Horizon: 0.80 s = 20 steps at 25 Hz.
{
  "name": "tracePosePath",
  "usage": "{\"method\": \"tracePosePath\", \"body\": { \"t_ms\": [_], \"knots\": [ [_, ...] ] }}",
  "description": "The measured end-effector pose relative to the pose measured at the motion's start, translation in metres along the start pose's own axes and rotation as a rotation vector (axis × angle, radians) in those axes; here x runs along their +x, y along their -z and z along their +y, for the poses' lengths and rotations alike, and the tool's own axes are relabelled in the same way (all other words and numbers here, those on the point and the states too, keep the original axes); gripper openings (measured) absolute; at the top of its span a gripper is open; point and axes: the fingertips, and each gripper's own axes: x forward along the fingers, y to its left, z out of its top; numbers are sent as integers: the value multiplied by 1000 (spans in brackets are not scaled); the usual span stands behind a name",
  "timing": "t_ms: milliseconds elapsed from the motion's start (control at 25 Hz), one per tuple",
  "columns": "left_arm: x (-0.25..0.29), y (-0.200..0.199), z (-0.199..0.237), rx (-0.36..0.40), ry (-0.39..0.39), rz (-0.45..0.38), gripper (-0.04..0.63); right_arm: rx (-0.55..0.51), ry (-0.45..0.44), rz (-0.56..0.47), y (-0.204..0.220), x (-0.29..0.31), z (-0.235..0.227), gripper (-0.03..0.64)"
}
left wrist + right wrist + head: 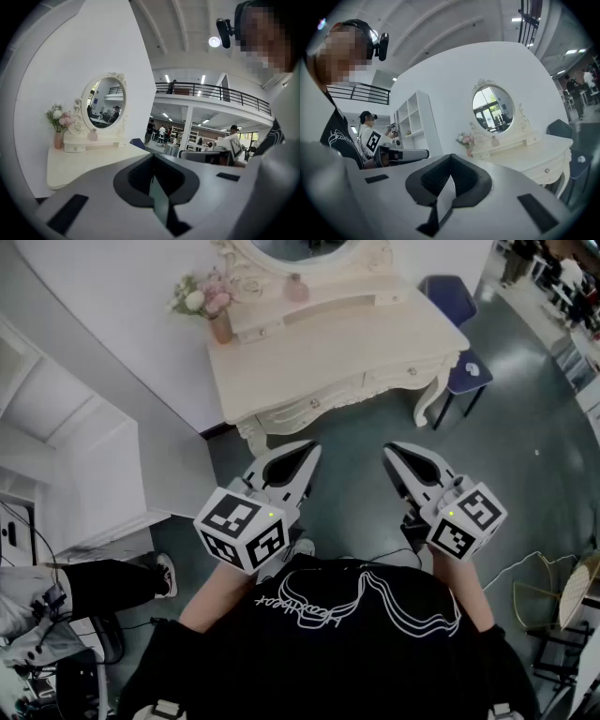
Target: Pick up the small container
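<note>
A small pink container [296,287] stands on the low shelf under the oval mirror of a cream dressing table [319,362]. It also shows as a small pink container [93,135] in the left gripper view and a small pink container [494,140] in the right gripper view. My left gripper [309,452] and right gripper [393,450] hang side by side over the floor, short of the table's front edge. Both are shut with nothing in them. Seen from their own cameras, the left gripper [152,162] and right gripper [450,161] have their jaws pressed together and point toward the table.
A vase of pink and white flowers [210,304] stands at the table's left end. A blue chair [461,332] sits to the table's right. White shelving [70,456] lines the left wall. Another person's leg [112,585] is at the lower left, and a gold wire stand [553,601] at the lower right.
</note>
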Motion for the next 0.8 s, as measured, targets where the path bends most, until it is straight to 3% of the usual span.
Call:
{"method": "tracePosePath", "body": {
  "t_ms": [320, 520, 800],
  "knots": [
    [-1, 2, -12, 10, -2, 5, 5, -9, -11, 1, -1, -8, 4, 5],
    [2, 3, -23, 57, -36, 17, 5, -13, -20, -10, -4, -21, 3, 5],
    [8, 0, -48, 30, 0, -13, 5, -1, -28, -19, -9, -41, -5, 5]
  ]
}}
